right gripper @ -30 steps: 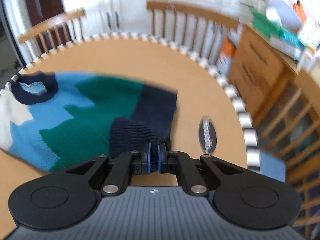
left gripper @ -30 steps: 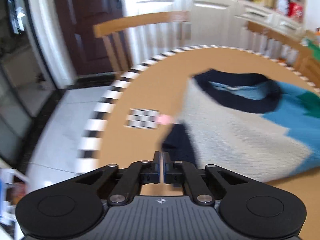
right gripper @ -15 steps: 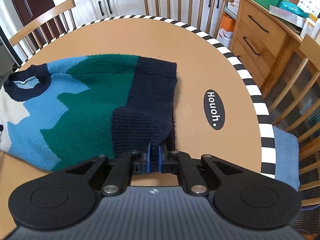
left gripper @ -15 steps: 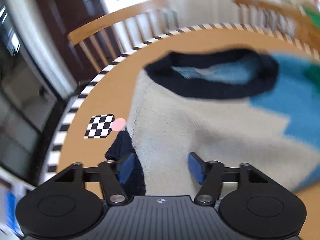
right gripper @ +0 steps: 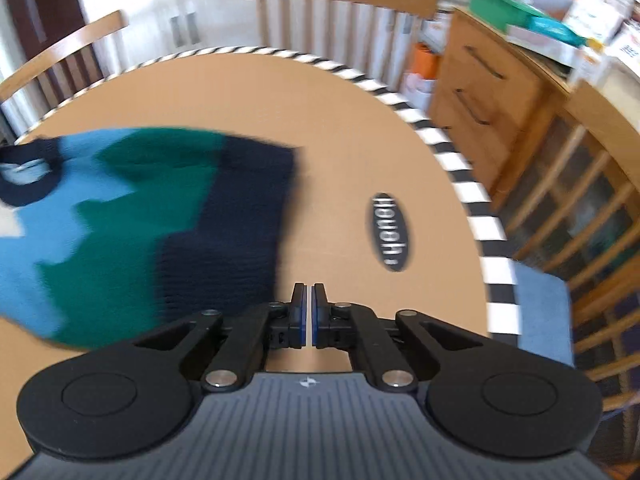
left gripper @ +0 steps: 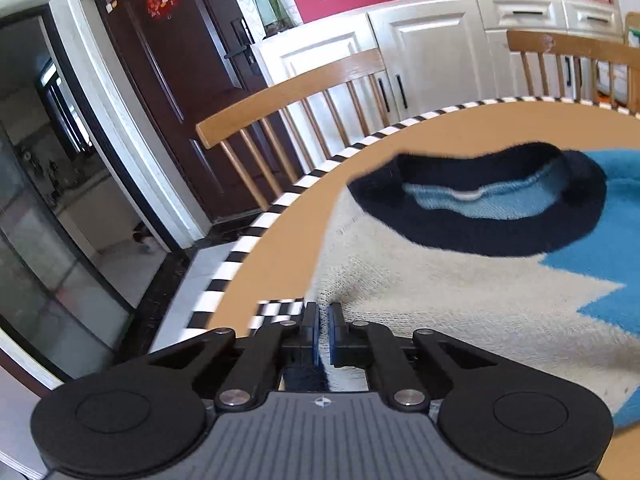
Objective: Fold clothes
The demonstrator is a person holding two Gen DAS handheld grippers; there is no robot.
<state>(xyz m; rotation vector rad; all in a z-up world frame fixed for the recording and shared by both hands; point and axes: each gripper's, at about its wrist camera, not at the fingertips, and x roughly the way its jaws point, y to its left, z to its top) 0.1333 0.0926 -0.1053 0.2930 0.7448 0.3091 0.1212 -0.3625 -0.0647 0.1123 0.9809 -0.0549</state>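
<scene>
A: While the left tool (left gripper: pixel 323 318) pinches the cream edge of the sweater (left gripper: pixel 460 280), what is the right tool (right gripper: pixel 308 300) doing?

B: Its fingers are together on nothing, with the sweater at its 10 o'clock on the table (right gripper: pixel 340 128). Next, it probably needs a hem corner.

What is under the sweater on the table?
The sweater lies on the brown round table. Whatever else is beneath it is covered. The left gripper pinches its cream edge.

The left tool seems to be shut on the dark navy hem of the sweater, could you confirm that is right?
Not quite: the left tool is shut on the sweater, but on its cream shoulder edge near the navy collar, not the hem, as the left wrist view shows.
</scene>
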